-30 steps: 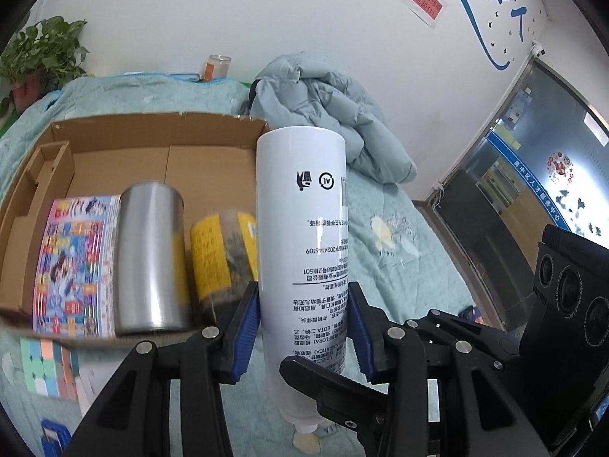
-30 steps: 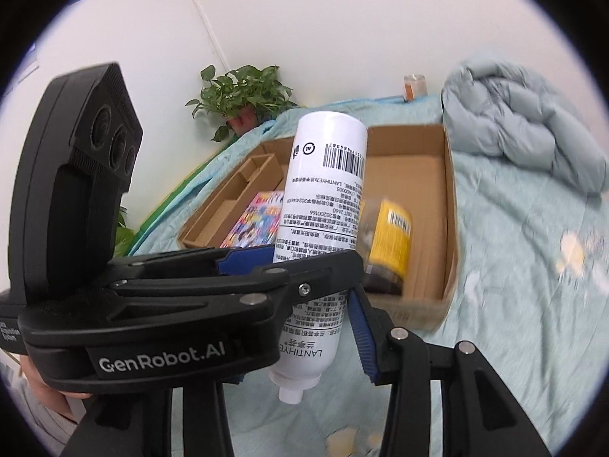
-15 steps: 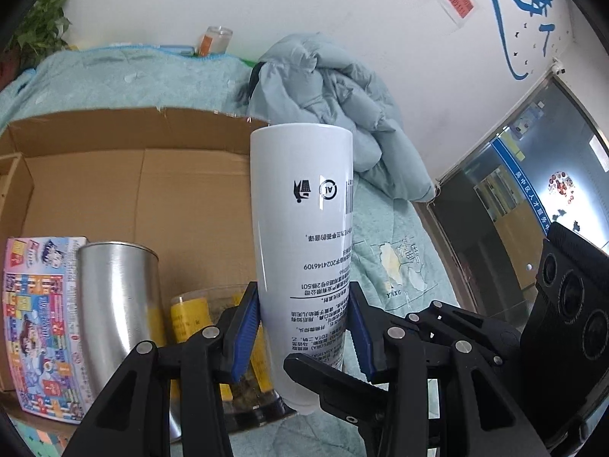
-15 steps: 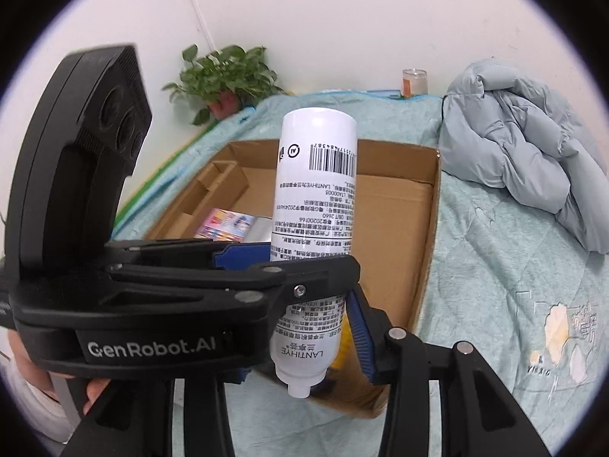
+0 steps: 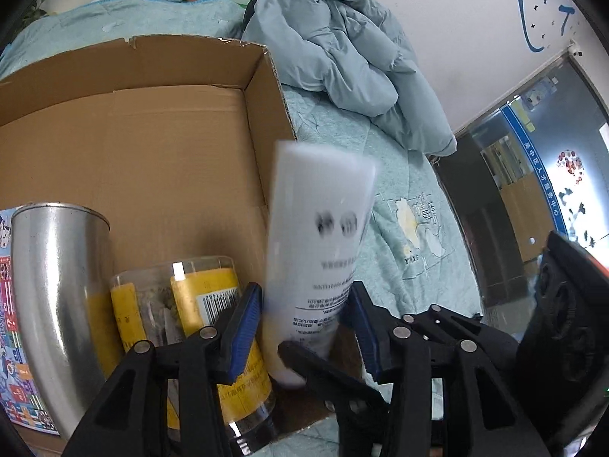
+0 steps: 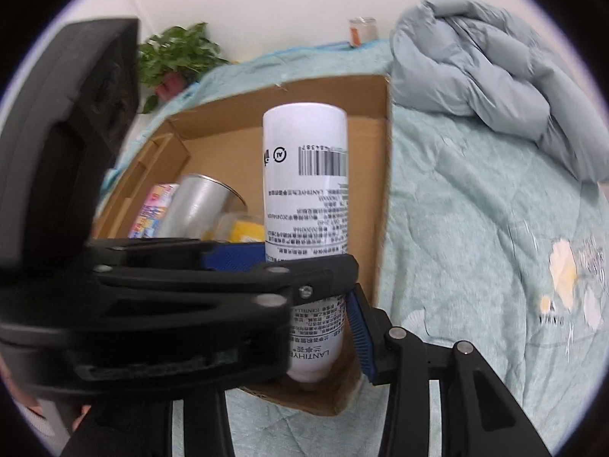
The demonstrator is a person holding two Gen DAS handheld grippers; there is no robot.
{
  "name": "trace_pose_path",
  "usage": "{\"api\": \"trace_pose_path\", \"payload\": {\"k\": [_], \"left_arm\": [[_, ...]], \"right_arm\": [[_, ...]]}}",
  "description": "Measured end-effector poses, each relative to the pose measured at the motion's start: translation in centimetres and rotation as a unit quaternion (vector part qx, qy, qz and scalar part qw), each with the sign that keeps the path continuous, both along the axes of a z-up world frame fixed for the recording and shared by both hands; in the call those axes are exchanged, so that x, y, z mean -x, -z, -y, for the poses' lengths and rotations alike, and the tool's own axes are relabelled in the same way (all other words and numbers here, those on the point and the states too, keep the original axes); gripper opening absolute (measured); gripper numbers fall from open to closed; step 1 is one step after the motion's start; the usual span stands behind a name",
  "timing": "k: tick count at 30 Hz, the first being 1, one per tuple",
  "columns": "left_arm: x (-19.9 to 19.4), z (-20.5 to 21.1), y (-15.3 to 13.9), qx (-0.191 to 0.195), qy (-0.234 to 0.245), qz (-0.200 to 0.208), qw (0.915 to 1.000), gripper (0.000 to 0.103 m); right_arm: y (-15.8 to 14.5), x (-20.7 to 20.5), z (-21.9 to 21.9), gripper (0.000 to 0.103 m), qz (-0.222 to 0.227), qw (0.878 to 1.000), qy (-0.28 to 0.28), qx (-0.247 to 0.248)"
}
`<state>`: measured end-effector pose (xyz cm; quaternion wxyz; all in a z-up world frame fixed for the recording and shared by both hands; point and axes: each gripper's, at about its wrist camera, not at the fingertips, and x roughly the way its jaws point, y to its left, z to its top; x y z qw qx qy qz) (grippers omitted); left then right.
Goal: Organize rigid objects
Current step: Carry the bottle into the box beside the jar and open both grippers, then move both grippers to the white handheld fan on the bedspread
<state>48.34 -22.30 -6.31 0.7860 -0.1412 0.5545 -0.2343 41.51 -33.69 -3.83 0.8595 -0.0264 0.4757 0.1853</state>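
The white bottle [image 5: 319, 251] is held cap-down between both grippers, over the right-hand end of the cardboard box [image 5: 160, 114] on the bed [image 6: 475, 228]. In the left wrist view it is smeared by blur and leans a little, where half a second ago it stood sharp and straight.

The left gripper [image 5: 304, 327] has just been opening its jaws: a gap now shows between the blue pads [image 5: 243, 327] and the bottle, which sits between them without being pressed. The right gripper [image 6: 304, 285] is seen closed on the bottle in its own view, the right pad [image 6: 361, 339] lying against the lower label; the other pad is hidden behind the left gripper's body, so the full contact cannot be confirmed.

Since a second ago, the box has grown large in both views and the bottle's lower end is now seen inside its walls, just beside the yellow-labelled jar [image 5: 190, 323]. The steel cup [image 5: 57, 304] and a colourful book [image 6: 152, 209] lie further left.

A release into the box is judged to be starting. With only one grip left, the bottle may tip against the jar or the box's right wall unless it is lowered to the floor first.
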Motion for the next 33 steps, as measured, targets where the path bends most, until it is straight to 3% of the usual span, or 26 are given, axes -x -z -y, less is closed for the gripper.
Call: {"api": "trace_pose_path", "payload": {"k": [4, 6, 9, 11, 14, 15, 16, 17, 18, 19, 21, 22, 23, 24, 25, 27, 30, 33], "left_arm": [[2.0, -1.6, -2.1, -0.017, -0.005, 0.048, 0.9987, 0.053], [4.4, -3.6, -3.9, -0.031, -0.025, 0.1, 0.9942, 0.066], [8.2, -7.1, -6.4, -0.053, -0.061, 0.173, 0.9816, 0.084], [10.7, -9.4, -7.9, -0.08, -0.085, 0.214, 0.9698, 0.101], [15.0, -13.3, -10.1, -0.121, -0.13, 0.274, 0.9452, 0.101], [16.1, -14.2, -10.5, -0.13, -0.139, 0.283, 0.9401, 0.096], [17.1, -15.0, -10.9, -0.14, -0.148, 0.29, 0.9352, 0.063], [17.9, -15.7, -11.2, -0.157, -0.15, 0.289, 0.9325, 0.018], [18.7, -16.5, -11.3, -0.175, -0.147, 0.28, 0.9324, 0.006], [19.7, -17.3, -11.5, -0.181, -0.15, 0.279, 0.9309, 0.005], [21.8, -18.4, -11.8, -0.183, -0.16, 0.291, 0.9255, 0.013], [22.8, -18.8, -11.9, -0.186, -0.163, 0.293, 0.9236, 0.045], [23.6, -19.3, -11.8, -0.186, -0.167, 0.291, 0.9233, 0.102], [24.5, -19.9, -11.7, -0.183, -0.175, 0.294, 0.9216, 0.098], [25.4, -20.5, -11.4, -0.171, -0.18, 0.3, 0.9209, 0.101], [26.9, -21.8, -10.7, -0.16, -0.169, 0.285, 0.9299, 0.102], [29.4, -23.9, -9.8, -0.149, -0.176, 0.273, 0.934, 0.102], [31.5, -25.8, -8.7, -0.122, -0.171, 0.242, 0.9472, 0.102]], "right_arm": [[0.1, 1.2, 0.3, 0.046, 0.009, 1.0, 0.017, -0.001], [-0.8, 2.8, 0.3, 0.088, 0.055, 0.998, 0.022, -0.002], [-1.9, 6.0, -0.2, 0.093, 0.118, 0.993, 0.031, -0.003], [-1.7, 7.2, -0.7, 0.093, 0.124, 0.992, 0.028, 0.003], [-1.2, 8.9, -1.2, 0.093, 0.134, 0.99, 0.034, 0.01], [-1.0, 9.4, -1.3, 0.09, 0.136, 0.99, 0.036, 0.009], [-0.8, 9.9, -1.5, 0.084, 0.138, 0.99, 0.036, 0.009], [-0.5, 10.2, -1.7, 0.064, 0.139, 0.989, 0.037, 0.011], [-0.3, 10.6, -1.8, 0.05, 0.137, 0.99, 0.039, 0.015], [-0.3, 10.8, -2.0, 0.049, 0.131, 0.99, 0.041, 0.014], [-0.4, 11.7, -2.5, 0.051, 0.13, 0.991, 0.037, 0.0], [-0.6, 12.4, -2.9, 0.057, 0.136, 0.99, 0.029, -0.003], [-0.8, 13.1, -3.4, 0.08, 0.141, 0.99, 0.023, -0.002], [-0.9, 13.7, -3.9, 0.093, 0.146, 0.989, 0.016, -0.001], [-1.2, 14.6, -4.4, 0.093, 0.156, 0.988, 0.009, -0.004], [-1.4, 15.7, -5.3, 0.099, 0.16, 0.987, 0.0, -0.011], [-1.2, 17.0, -6.4, 0.102, 0.153, 0.987, -0.027, -0.039], [-0.6, 18.9, -7.9, 0.102, 0.139, 0.985, -0.08, -0.06]]}}
